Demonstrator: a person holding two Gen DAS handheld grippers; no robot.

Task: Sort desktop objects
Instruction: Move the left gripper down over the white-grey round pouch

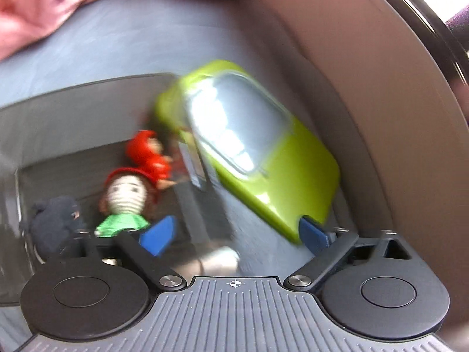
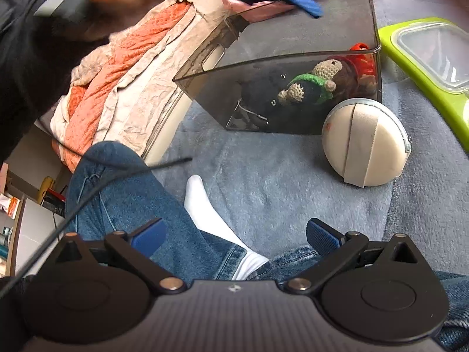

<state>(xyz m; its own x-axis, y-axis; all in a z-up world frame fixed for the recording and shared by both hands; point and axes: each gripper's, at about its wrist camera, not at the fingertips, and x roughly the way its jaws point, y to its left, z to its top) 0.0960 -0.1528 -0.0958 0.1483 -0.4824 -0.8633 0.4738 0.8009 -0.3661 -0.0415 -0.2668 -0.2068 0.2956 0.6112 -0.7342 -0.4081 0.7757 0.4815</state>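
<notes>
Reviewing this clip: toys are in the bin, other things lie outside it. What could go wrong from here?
1. The left view is blurred; the open left gripper passes close to the green box and might knock it.
2. The round case leans against the smoky bin; nudging the bin may roll it.
3. The open right gripper hangs over the person's leg, and a thin cable crosses there; it might snag.

No text, label, brand or number can be read in either view; blur hides any fine print
</notes>
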